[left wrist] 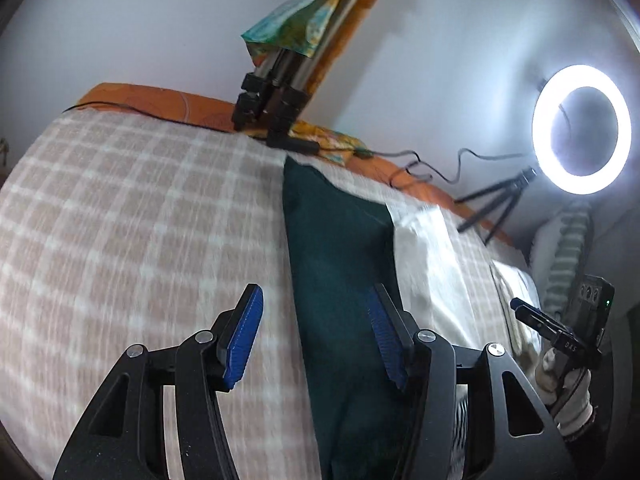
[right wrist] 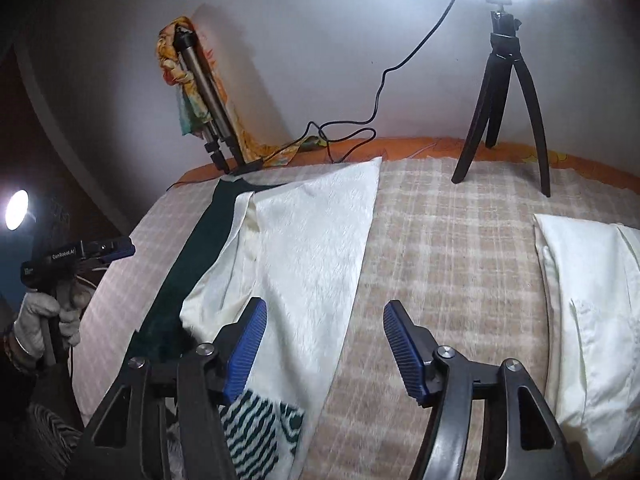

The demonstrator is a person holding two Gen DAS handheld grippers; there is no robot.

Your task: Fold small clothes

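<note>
A dark green and white garment [right wrist: 312, 248] lies stretched out on the checked blanket [right wrist: 452, 264]; its green part [left wrist: 340, 264] and white part [left wrist: 428, 264] show in the left wrist view. My left gripper [left wrist: 316, 320] is open and empty, above the garment's left edge. My right gripper [right wrist: 324, 332] is open and empty, above the white part's right edge. A striped green-and-white patch [right wrist: 256, 432] lies under the right gripper's left finger. A folded white garment [right wrist: 592, 320] lies at the right. The right gripper [left wrist: 552, 324] also shows in the left wrist view, the left gripper [right wrist: 80, 256] in the right wrist view.
A ring light [left wrist: 582, 130] on a small black tripod [right wrist: 508, 112] stands at the bed's far edge. A folded tripod [left wrist: 272, 104] wrapped in colourful cloth leans on the wall. A black cable [right wrist: 360, 128] runs along the orange bed edge [left wrist: 160, 98].
</note>
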